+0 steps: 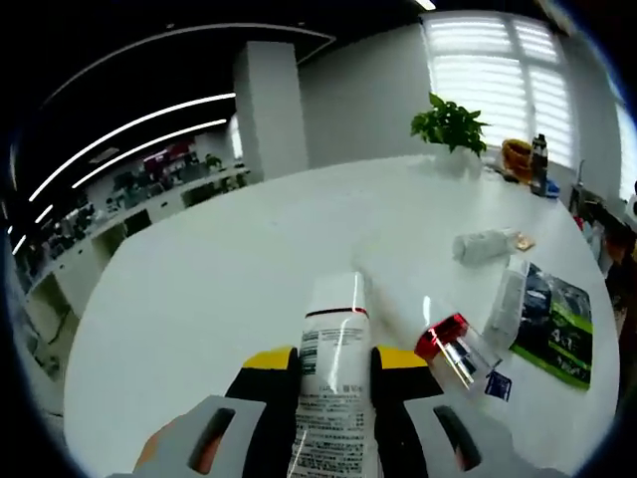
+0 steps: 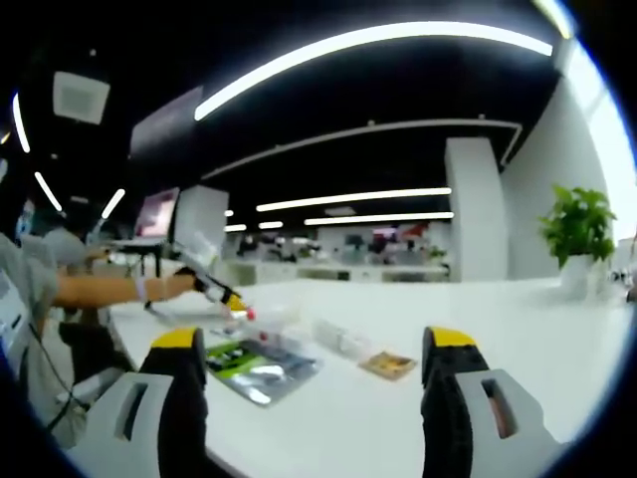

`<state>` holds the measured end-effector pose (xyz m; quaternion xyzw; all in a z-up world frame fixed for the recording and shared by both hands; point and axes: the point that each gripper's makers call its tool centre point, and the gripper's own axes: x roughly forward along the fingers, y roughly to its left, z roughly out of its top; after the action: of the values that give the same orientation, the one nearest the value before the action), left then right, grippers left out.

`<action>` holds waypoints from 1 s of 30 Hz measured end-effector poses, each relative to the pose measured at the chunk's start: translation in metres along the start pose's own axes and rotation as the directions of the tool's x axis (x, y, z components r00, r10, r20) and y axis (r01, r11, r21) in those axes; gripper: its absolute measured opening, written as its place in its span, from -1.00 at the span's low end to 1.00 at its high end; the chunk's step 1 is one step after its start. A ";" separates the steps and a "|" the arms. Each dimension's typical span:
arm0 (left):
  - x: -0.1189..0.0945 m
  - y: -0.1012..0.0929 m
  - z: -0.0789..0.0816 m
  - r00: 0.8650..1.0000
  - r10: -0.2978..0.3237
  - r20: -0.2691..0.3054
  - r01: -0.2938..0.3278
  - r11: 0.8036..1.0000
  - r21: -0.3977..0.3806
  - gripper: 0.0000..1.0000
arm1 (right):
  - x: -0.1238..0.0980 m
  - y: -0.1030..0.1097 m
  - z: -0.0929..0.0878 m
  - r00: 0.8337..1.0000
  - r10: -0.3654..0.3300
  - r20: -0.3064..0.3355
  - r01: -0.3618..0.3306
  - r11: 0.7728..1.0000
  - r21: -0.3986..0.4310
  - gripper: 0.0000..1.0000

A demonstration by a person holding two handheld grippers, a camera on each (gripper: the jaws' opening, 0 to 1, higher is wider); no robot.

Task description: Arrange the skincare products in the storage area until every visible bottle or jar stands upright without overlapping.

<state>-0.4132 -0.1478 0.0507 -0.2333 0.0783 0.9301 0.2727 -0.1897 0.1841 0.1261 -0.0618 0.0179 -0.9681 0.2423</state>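
The left gripper (image 1: 336, 373) clamps a white tube (image 1: 333, 378) above the white table (image 1: 219, 279), the right gripper (image 2: 314, 363) is released, and a clear bottle (image 1: 485, 245) lying far right indicates arranging remains largely undone.

A: White tube (image 1: 333, 383) — lower end cut off by the left gripper view's bottom edge, label print too blurred to read.
B: Clear bottle (image 1: 483, 245) lying on the table (image 1: 219, 289) — cap end too small to tell.
A: Right gripper view: clear item (image 2: 341, 339) by the flat packet (image 2: 261, 368) — too blurry to identify.
B: Left gripper (image 2: 221, 291) there — its jaws too small to tell apart.
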 end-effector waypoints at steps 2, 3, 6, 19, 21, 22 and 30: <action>-0.007 0.001 0.007 0.999 -0.003 0.051 0.004 1.000 -0.015 -0.48 | 0.001 0.001 0.000 1.000 0.002 0.000 -0.002 1.000 0.001 0.75; -0.011 0.004 0.011 0.997 0.002 0.078 -0.001 1.000 -0.008 -0.50 | 0.001 0.002 0.000 1.000 0.003 -0.001 -0.003 1.000 0.000 0.75; -0.032 0.017 0.034 0.976 0.066 0.209 -0.056 0.997 -0.054 -1.00 | 0.003 0.005 -0.001 1.000 0.010 -0.004 -0.010 1.000 0.000 0.75; -0.061 0.026 0.051 0.964 0.036 0.263 -0.008 0.994 -0.105 -1.00 | 0.009 0.017 -0.004 0.999 0.046 -0.016 -0.046 0.999 0.009 0.74; -0.060 0.029 0.046 0.966 0.041 0.254 -0.009 0.992 -0.127 -1.00 | 0.009 0.018 -0.003 0.999 0.049 -0.013 -0.049 0.999 0.008 0.74; -0.060 0.030 0.045 0.966 0.046 0.253 -0.012 0.991 -0.134 -1.00 | 0.009 0.018 -0.003 0.999 0.050 -0.011 -0.050 0.999 0.008 0.74; -0.062 0.030 0.047 0.960 0.072 0.269 -0.040 0.991 -0.125 -0.84 | 0.008 0.015 -0.003 0.999 0.040 -0.013 -0.040 0.999 0.004 0.74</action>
<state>-0.4017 -0.1899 0.1220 -0.1165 -0.0088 0.9637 0.2401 -0.1899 0.1676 0.1225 -0.0547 0.0188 -0.9634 0.2618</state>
